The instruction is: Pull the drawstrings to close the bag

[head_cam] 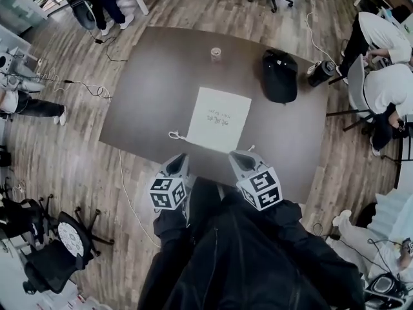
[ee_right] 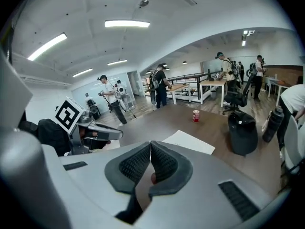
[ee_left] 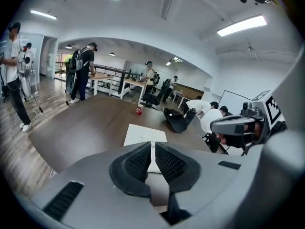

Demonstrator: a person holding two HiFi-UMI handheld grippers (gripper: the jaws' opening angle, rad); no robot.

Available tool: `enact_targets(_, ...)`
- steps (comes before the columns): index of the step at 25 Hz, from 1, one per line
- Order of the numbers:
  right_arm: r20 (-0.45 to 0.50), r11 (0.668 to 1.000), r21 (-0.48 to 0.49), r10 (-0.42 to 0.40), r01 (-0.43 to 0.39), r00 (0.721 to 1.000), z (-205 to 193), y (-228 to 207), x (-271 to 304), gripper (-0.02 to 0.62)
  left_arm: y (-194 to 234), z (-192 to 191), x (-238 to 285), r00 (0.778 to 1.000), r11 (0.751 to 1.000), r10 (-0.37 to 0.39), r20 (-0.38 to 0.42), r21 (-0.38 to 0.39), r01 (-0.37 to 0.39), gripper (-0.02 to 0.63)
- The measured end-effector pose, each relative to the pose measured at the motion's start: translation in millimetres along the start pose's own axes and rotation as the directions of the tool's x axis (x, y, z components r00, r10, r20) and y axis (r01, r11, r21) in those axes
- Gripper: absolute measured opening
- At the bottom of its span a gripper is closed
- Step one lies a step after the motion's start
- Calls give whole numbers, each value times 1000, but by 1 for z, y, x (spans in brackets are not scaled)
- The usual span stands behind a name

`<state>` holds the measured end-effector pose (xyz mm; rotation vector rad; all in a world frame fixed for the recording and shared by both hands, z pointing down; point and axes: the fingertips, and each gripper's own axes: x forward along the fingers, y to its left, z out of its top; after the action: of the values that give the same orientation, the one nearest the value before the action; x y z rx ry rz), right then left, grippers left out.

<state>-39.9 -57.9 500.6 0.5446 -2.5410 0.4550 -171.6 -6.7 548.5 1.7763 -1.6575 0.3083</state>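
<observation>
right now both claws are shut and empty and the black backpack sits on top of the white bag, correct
Not quite. The black backpack is not on the white bag. It sits on the table apart from the bag, farther off and to the right, as the head view shows. The rest holds: the left claw and the right claw are both shut and empty.

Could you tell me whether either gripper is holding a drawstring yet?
No, the left gripper and right gripper are shut on nothing, short of the drawstrings lying loose beside the white bag.
</observation>
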Motion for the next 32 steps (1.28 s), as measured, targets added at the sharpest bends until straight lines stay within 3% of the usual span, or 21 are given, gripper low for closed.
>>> enact_targets(4,-60,996,53,-73,76,996,-24,-20,20,23,39,-28,32,993,1000,-4,-122,-17,1,35)
enact_targets(8,-139,989,85,-107,120,984,-43,-37,48,23,73,-48,66,971,1000,-13,-237,5,15,35)
enact_targets(11,-210,980,108,-140,166,968,-67,-52,65,23,93,-69,88,937,992,-19,-349,111,61,35)
enact_targets(14,-305,975,99,-163,201,938,-103,-62,74,23,113,-84,102,899,961,-3,-437,247,123,36)
enact_targets(17,-413,973,79,-167,218,895,-143,-76,78,23,125,-92,119,870,911,0,-493,358,203,40)
enact_targets(22,-527,980,40,-147,197,837,-186,-86,87,25,140,-99,140,824,802,-11,-566,487,345,142)
enact_targets(26,-588,988,9,-117,151,800,-208,-88,97,33,146,-109,153,776,712,-27,-630,533,458,191)
enact_targets(28,-604,992,-7,-102,123,791,-214,-89,102,99,144,-114,158,751,669,-48,-658,537,513,213)
enact_targets(32,-647,995,-99,-88,31,757,-229,-89,111,138,146,-123,165,710,573,-68,-700,555,603,230)
